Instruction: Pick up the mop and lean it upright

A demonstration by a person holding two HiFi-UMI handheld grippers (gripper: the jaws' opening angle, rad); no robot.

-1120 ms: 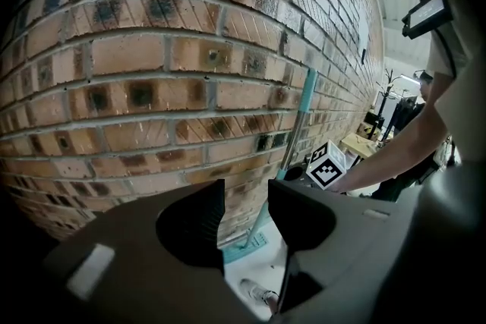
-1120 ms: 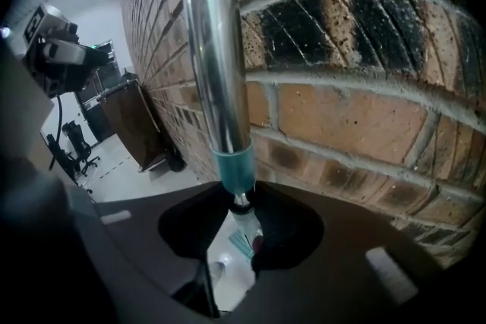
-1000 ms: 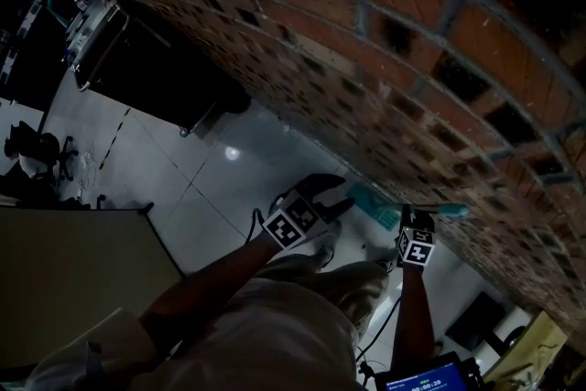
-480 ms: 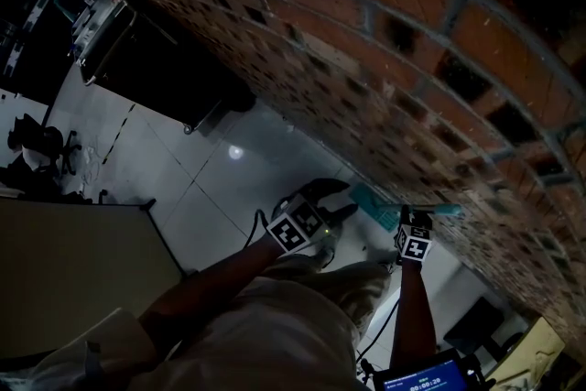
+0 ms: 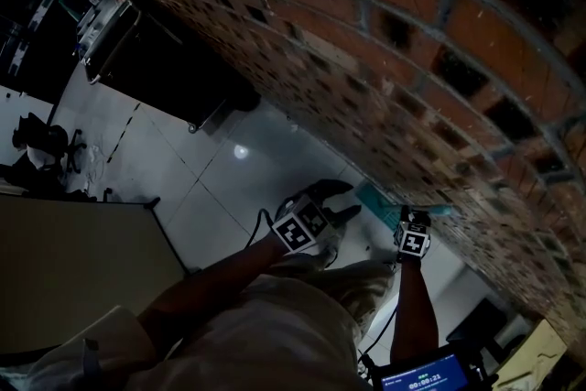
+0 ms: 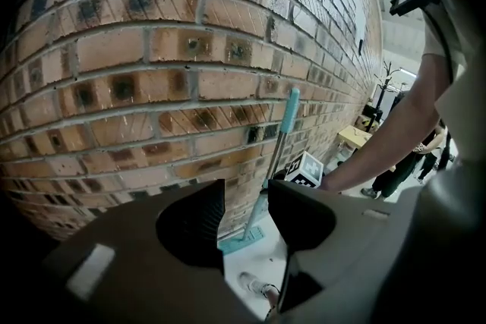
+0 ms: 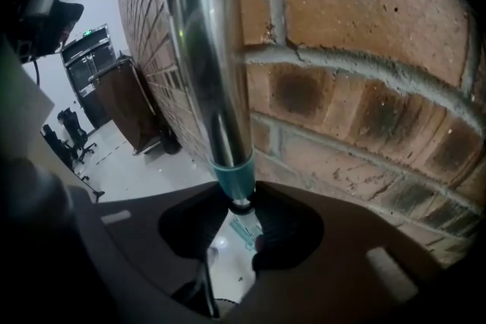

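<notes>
- Mop [image 6: 275, 155]: stands nearly upright against the brick wall [image 6: 152, 49], with the teal mop head [image 6: 241, 241] flat on the floor [image 5: 220, 183] at the wall's foot.
- Right hand-held gripper [image 7: 241, 202]: closes partway, both pads pressed on the metal handle right at the teal collar [image 7: 231, 177]. Grips below the pole's midpoint, close to the wall, for steadying the lean by small pushes rather than carrying weight.
- Left hand-held gripper [image 6: 247, 201]: stands with jaws apart and nothing between them, well clear of the mop and aimed toward it. Placed, by judgement, as a spare support against a slide.
- Contact at the handle's top: too dark and small in the head view to settle. From the left gripper view, appears to touch the bricks.
- Weight path: runs down through the mop head into the floor, leaving only a light sideways load on the wall. Hence the steep angle and the head tucked against the wall's foot.
- Stage, as a judgement: lifting done, leaning nearly done. Remains only to open the right jaws and draw back without nudging the pole.
- Risk, as a judgement: smooth tube on rough brick above, glossy tile below. Calls for a slow, straight release to avoid a sideways slip.
</notes>
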